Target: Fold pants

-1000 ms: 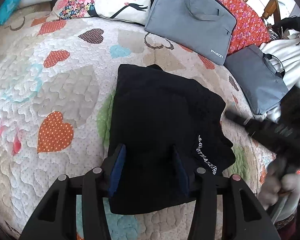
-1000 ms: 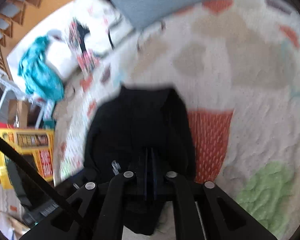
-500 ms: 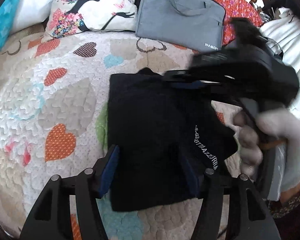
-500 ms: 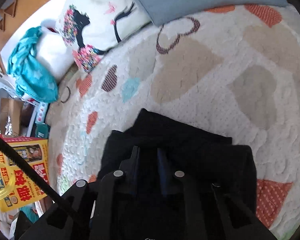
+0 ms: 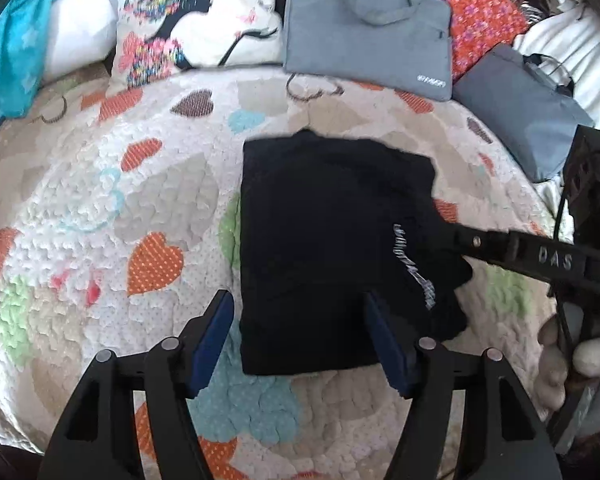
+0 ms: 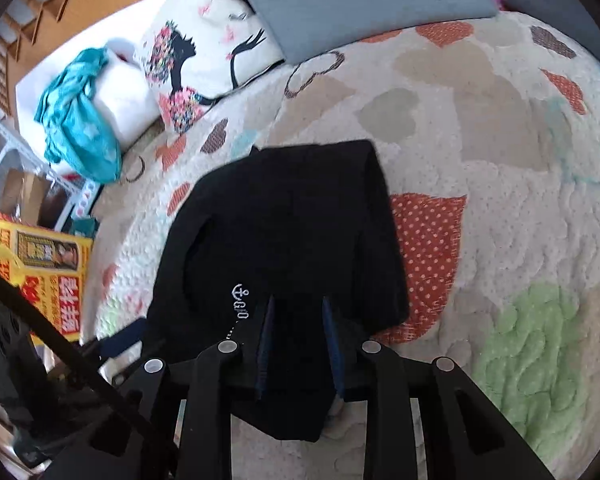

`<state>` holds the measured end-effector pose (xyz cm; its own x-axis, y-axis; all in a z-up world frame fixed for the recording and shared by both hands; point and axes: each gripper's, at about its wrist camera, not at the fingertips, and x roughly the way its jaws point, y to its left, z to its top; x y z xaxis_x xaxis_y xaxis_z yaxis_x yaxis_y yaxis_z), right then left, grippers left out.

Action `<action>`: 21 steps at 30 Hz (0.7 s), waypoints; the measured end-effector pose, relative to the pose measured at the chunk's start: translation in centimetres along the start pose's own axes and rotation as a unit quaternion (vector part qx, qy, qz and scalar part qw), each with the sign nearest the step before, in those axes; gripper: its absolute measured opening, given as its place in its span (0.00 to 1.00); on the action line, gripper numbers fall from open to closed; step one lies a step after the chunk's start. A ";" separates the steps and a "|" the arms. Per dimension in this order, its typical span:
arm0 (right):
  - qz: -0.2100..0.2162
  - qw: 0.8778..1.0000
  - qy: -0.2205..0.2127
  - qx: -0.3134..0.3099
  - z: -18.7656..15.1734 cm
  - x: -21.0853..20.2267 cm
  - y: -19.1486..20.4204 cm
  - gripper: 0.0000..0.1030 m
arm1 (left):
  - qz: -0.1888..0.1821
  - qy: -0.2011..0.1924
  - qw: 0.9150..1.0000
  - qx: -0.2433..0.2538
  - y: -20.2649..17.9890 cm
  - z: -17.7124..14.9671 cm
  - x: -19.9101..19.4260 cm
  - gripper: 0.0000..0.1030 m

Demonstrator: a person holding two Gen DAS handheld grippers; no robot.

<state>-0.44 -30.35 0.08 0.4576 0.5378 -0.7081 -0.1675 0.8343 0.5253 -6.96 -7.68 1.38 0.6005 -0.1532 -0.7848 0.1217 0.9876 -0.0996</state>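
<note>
Two grey bags (image 5: 364,28) behind folded pants (image 5: 332,248) | quilt (image 5: 100,208) | both jaws opening, gripping nothing

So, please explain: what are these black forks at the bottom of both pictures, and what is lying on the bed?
They are hand-held grippers, one per hand, each with its own camera looking along its jaws. One picture comes from the left gripper, the other from the right gripper. On the heart-patterned quilt lie folded black pants. Behind them are a pillow and two grey bags. Both jaws are opening, with the pants between them; nothing looks gripped.
</note>
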 end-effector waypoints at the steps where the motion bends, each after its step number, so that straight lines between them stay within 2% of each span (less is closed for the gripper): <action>1: 0.006 1.000 -0.012 0.002 0.0 -0.7 -0.1 0.29 | 0.006 -0.009 1.000 0.005 -0.2 0.0 -0.8 0.64; 4: 0.007 0.999 -0.037 0.017 0.0 -2.2 -0.7 0.32 | 0.029 -0.034 0.999 0.024 -0.8 0.0 -2.9 0.64; 9: 0.001 0.998 -0.047 0.037 -0.1 -3.0 -1.5 0.33 | 0.054 -0.056 0.996 0.035 -1.2 -0.2 -5.3 0.64; 21: -0.009 0.998 -0.054 0.030 -0.4 -3.0 -1.0 0.35 | 0.071 -0.055 0.995 0.037 -0.6 -0.5 -6.0 0.64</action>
<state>-1.95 -32.73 1.49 0.5512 0.5042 -0.6648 -0.1068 0.8329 0.5431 -10.98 -7.36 5.84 0.6981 -0.0188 -0.7157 0.0840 0.9949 0.0559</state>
